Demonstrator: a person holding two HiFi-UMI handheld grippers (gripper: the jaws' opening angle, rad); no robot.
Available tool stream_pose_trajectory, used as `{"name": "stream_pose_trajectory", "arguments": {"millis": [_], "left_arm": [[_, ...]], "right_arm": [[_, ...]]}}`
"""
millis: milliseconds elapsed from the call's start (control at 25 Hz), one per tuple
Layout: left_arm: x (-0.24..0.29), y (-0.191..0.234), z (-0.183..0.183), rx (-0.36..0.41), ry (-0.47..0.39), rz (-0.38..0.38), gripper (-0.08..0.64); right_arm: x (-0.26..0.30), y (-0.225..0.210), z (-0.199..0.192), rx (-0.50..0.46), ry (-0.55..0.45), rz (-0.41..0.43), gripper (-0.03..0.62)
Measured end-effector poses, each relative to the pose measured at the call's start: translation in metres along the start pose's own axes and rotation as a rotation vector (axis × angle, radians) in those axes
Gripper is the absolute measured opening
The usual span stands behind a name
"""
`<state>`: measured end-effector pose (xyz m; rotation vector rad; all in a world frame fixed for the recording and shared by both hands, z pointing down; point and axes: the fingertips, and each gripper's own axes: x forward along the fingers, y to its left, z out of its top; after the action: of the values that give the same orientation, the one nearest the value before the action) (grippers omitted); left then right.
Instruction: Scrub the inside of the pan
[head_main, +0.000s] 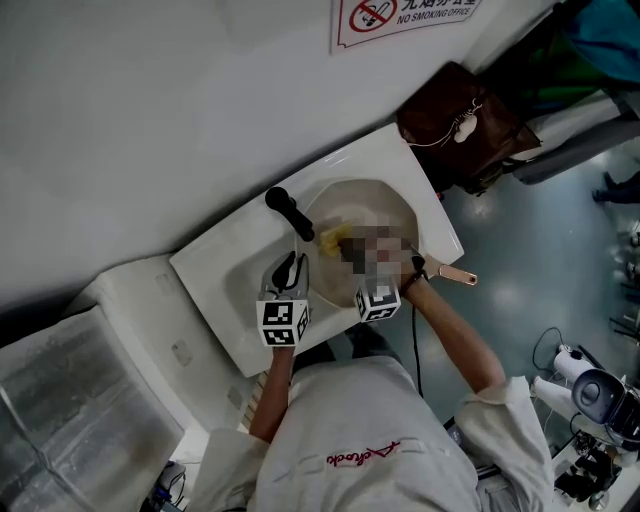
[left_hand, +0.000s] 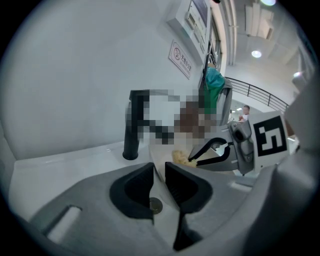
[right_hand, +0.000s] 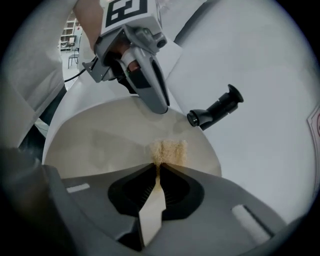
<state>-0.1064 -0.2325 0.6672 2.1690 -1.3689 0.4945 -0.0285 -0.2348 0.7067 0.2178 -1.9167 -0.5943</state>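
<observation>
We see a round pan (head_main: 375, 205) with a cream-coloured inside and a tan handle lying in the bowl of a white washbasin (head_main: 215, 275). Its handle points right, past the washbasin's edge. A black tap (head_main: 289, 212) stands at the far left of the pan.

Our left gripper (left_hand: 160, 170) is at the pan's near left rim. Its dark jaws are clenched on the thin rim, which runs between them.

Our right gripper (right_hand: 159, 166) comes in from the near right, tilted steeply down. Its jaws are clamped on a small yellow scrubbing sponge (right_hand: 170, 151). The sponge sticks out past the tips and lies against the pan's inside, towards the far left wall near the tap. A brown bag (head_main: 455, 125) sits beyond the washbasin at the far right.
</observation>
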Motion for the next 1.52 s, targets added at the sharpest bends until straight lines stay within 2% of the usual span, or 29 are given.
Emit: {"name": "stream_pose_trajectory", "arguments": {"millis": [120, 240, 520, 1000, 1520], "left_arm": [[0.000, 0.000, 0.000, -0.001, -0.001, 0.003, 0.075], [0.001, 0.000, 0.000, -0.001, 0.000, 0.003, 0.075], [0.002, 0.000, 0.001, -0.003, 0.001, 0.007, 0.075], [0.004, 0.001, 0.000, -0.005, 0.007, 0.008, 0.075], [0.006, 0.002, -0.001, -0.001, 0.009, 0.019, 0.075]], "right_arm": [[0.011, 0.001, 0.000, -0.036, 0.009, 0.024, 0.037], [0.023, -0.001, -0.001, -0.028, 0.025, 0.044, 0.035], [0.046, -0.010, -0.001, -0.085, 0.074, 0.040, 0.035], [0.063, -0.023, -0.019, -0.015, 0.137, 0.054, 0.036], [0.061, -0.029, -0.068, 0.070, 0.246, 0.063, 0.035]]}}
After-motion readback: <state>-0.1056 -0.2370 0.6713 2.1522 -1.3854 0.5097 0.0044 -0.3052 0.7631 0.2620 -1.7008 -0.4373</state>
